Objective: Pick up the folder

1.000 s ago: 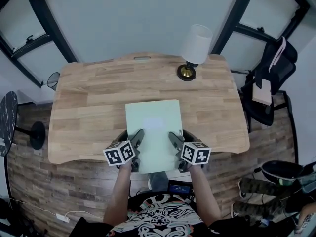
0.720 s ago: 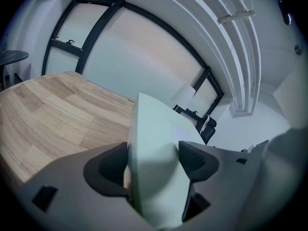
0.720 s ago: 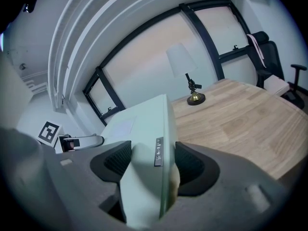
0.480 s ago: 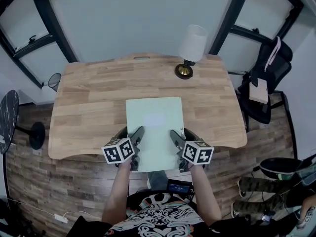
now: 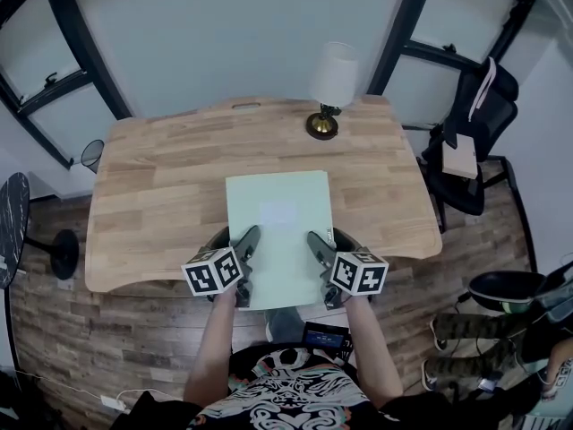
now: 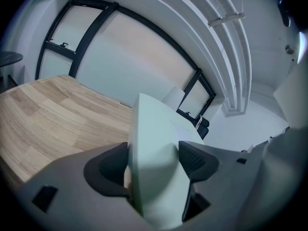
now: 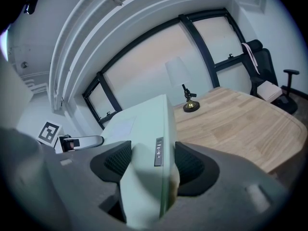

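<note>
The pale green folder (image 5: 279,231) is held flat over the front middle of the wooden desk (image 5: 161,186), its near end past the desk's front edge. My left gripper (image 5: 247,249) is shut on the folder's near left edge, and my right gripper (image 5: 315,251) is shut on its near right edge. In the left gripper view the folder (image 6: 154,158) fills the gap between the two dark pads (image 6: 195,160). The right gripper view shows the folder's spine (image 7: 154,162) clamped between the pads (image 7: 118,160), with a small label on its edge.
A table lamp (image 5: 329,83) with a white shade and brass base stands at the desk's back right. A black office chair (image 5: 470,141) sits to the right of the desk. A small round black table (image 5: 13,227) stands at the far left on the wood floor.
Both grippers stay shut on the folder's near edges. The whole scene has slid slightly in the head view; the folder sits a little lifted and nearer the lamp's side than one second ago.
</note>
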### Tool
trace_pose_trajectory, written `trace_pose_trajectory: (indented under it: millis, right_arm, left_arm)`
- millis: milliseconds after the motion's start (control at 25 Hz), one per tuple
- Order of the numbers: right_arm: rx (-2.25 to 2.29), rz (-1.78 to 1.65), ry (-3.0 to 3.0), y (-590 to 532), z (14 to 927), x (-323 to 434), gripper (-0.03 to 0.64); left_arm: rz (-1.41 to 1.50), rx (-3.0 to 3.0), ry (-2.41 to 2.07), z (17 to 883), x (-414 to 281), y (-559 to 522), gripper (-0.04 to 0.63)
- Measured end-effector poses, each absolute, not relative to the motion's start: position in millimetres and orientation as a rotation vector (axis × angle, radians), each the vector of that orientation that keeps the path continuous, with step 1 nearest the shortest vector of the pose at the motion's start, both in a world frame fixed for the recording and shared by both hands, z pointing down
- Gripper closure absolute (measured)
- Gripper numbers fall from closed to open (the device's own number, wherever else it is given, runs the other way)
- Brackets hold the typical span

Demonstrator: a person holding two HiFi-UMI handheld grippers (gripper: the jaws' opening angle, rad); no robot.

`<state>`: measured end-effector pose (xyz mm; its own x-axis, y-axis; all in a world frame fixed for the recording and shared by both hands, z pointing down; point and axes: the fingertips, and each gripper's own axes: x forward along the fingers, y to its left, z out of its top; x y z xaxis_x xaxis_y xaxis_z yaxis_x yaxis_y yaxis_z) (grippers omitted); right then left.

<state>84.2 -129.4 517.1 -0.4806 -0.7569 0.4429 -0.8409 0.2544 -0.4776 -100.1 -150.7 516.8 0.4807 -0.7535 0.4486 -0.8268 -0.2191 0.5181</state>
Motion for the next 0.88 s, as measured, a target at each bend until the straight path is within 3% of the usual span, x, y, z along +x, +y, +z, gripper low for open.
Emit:
trace_pose_trajectory:
  millis: [880]
  right_arm:
    - [1.522, 1.012, -2.384, -131.9, 519.5, 87.4, 0.345]
  left_arm:
    - [0.127, 1.995, -1.310, 518.9, -97.1, -152.0, 0.279]
